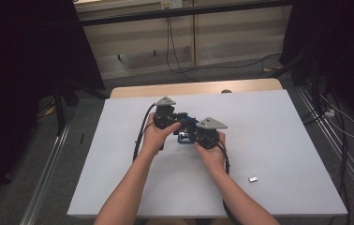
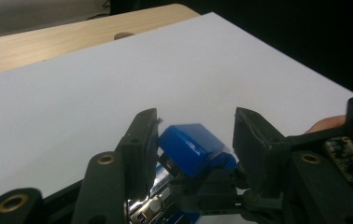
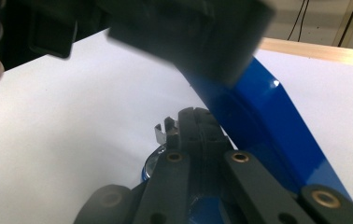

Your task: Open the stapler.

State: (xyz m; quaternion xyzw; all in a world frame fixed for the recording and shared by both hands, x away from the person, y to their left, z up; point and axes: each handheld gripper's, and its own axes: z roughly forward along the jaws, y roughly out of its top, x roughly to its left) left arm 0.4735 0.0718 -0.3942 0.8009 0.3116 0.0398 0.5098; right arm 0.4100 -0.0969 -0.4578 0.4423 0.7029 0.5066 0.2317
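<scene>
Black fingers of the right gripper [image 3: 191, 128] are clamped together on the blue plastic-and-metal stapler's [image 2: 193, 147] base; the left gripper's [image 2: 195, 133] fingers stand apart, straddling its lid.

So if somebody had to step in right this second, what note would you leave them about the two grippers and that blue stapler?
Left gripper: jaws open, one on each side of the blue stapler, not pressing on it.
Right gripper: jaws shut, tips at the stapler's metal front; whether they pinch it I cannot tell.
Things: the stapler sits mid-table between both hands. A small silver piece, possibly staples, lies apart near the front right.
Done: the stapler's blue top looks lifted open.
Left: probably fetch the silver piece and load it, then close the stapler.
</scene>
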